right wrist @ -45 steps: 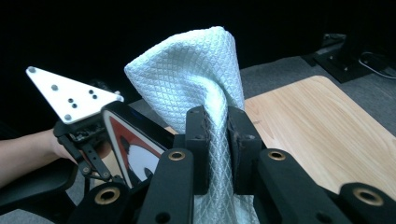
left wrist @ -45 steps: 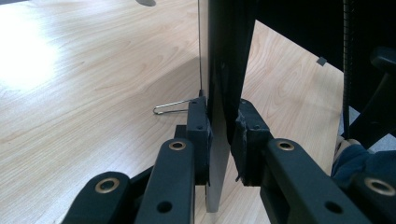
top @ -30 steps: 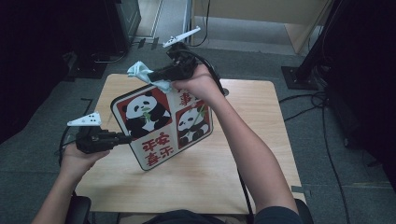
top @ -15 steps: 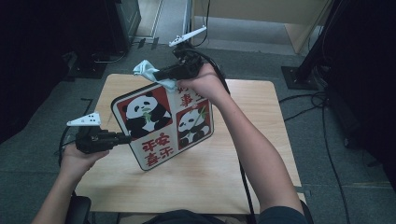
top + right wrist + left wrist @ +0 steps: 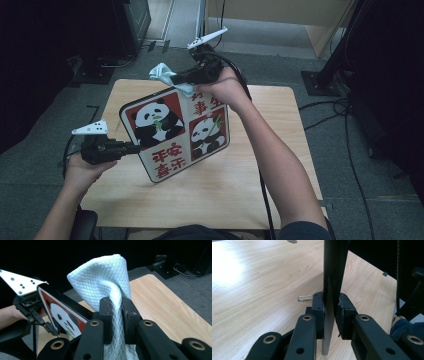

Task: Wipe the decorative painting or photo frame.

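A flat board (image 5: 175, 135) printed with two pandas and red characters is held tilted above the wooden table (image 5: 280, 170). My left gripper (image 5: 134, 147) is shut on its left edge; in the left gripper view the pads (image 5: 319, 311) pinch the thin board (image 5: 334, 270) edge-on. My right gripper (image 5: 175, 80) is shut on a pale blue waffle-weave cloth (image 5: 162, 74) at the board's far top edge. In the right gripper view the cloth (image 5: 102, 277) bulges up from between the jaws of that gripper (image 5: 116, 312), with the board (image 5: 62, 315) just to its left.
A small wire clip (image 5: 305, 298) lies on the table under the board. Cables (image 5: 350, 150) run over the grey floor at the right. Dark equipment stands at the back left and right, and a wooden cabinet (image 5: 320, 30) at the back.
My right gripper and the cloth have shifted a little to the right along the board's top edge. The left gripper and the board have stayed put.
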Demonstrator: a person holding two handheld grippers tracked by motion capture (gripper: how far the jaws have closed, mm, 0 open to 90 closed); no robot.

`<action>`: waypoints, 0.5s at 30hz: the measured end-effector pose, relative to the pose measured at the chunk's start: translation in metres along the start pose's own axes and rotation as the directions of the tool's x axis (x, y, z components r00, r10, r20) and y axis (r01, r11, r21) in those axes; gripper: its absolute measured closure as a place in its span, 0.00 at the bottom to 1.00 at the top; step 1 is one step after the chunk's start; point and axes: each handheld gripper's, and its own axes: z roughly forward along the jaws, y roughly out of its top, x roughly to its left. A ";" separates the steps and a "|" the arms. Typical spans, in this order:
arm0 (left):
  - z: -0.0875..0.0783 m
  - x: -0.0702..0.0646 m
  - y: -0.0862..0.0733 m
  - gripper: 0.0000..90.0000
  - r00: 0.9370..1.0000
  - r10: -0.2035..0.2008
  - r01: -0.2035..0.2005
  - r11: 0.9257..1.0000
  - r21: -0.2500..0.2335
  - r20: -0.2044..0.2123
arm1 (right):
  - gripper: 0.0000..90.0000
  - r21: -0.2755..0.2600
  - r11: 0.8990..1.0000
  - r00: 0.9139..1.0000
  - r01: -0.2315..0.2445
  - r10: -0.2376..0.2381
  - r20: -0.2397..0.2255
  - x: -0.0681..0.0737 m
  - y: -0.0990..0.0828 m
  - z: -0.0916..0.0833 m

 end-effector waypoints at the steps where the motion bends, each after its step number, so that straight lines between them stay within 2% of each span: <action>1: 0.000 0.000 0.000 0.88 1.000 0.000 0.000 1.000 0.000 -0.001 | 0.90 -0.001 1.000 1.000 0.000 0.000 0.003 -0.001 0.000 -0.001; 6: 0.000 0.001 0.000 0.88 1.000 -0.002 0.002 1.000 -0.001 -0.003 | 0.90 0.005 1.000 1.000 0.012 -0.012 0.028 -0.003 -0.002 -0.007; 15: 0.000 0.000 0.000 0.88 1.000 0.000 0.000 1.000 -0.001 -0.010 | 0.90 -0.009 1.000 0.998 0.001 0.000 0.065 -0.011 -0.007 -0.016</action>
